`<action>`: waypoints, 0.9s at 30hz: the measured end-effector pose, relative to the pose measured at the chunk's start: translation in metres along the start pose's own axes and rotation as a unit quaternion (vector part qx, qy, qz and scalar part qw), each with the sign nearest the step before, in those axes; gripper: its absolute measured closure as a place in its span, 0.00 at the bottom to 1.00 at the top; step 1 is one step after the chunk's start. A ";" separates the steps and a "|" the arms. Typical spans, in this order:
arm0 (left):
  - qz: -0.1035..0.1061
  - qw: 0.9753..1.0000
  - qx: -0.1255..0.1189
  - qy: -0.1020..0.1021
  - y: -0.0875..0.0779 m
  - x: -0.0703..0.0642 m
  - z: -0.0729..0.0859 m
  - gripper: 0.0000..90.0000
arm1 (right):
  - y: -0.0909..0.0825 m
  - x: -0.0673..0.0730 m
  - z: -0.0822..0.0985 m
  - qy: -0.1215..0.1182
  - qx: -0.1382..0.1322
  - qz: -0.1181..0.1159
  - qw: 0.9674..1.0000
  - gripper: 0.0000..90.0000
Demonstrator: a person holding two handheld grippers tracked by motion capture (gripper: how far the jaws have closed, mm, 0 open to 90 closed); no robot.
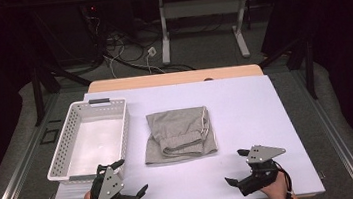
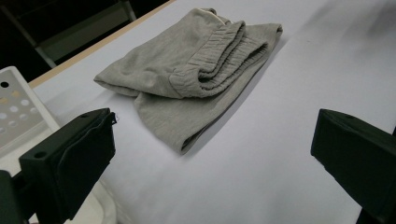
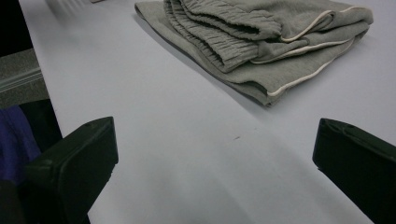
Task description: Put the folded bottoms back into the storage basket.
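- While both grippers hover low over the near edge of the table point(image 1: 267, 119), the step in hand looks like the reach toward the folded grey shorts point(image 1: 180, 134) — probably to lift them into the white basket point(image 1: 60, 153) at the table's left side.
- The left gripper point(image 1: 125, 178) sits by the near-left corner, just in front of the basket's near wall, its jaws spread wide with nothing between them; in the left gripper view the shorts point(image 2: 196, 79) lie ahead and apart from the jaws.
- The right gripper point(image 1: 237, 167) sits toward the near-right corner, jaws likewise wide and empty; in the right gripper view the shorts point(image 3: 266, 42) lie ahead, well clear of the jaws.
- The shorts lie flat near the middle of the table, just beside the basket's right wall but not touching it.
- Their outline is close to square, with the slightly longer axis running from near edge to far edge; the ribbed waistband is rolled across the near half, and a pale piped seam runs along the right side.
- To do it well, I judge each gripper should come in at a near corner of the bundle and pinch through all the layers — catching only the top fold would let it fall open.
- Lifting both sides together should keep the fold intact.
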State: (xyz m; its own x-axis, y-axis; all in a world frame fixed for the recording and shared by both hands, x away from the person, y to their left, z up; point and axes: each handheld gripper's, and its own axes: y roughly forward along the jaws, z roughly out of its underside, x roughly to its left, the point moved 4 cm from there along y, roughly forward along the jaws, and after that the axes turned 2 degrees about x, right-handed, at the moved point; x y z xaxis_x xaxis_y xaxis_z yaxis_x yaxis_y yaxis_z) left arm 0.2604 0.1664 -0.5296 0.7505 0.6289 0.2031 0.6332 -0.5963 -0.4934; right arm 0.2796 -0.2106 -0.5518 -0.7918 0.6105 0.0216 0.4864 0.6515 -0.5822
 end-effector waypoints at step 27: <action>-0.004 0.998 0.032 -0.054 0.042 -0.002 -0.018 0.00 | 0.033 -0.010 -0.017 0.016 0.019 -0.007 1.000 0.00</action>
State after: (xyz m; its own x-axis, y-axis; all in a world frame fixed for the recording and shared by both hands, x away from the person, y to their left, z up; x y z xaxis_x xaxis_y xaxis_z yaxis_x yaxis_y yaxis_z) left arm 0.2887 0.1310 -0.5352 0.7192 0.6849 0.1168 0.6226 -0.5608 -0.5457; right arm 0.3099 -0.1875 -0.5576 -0.7853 0.6166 0.0559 0.4606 0.6421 -0.6129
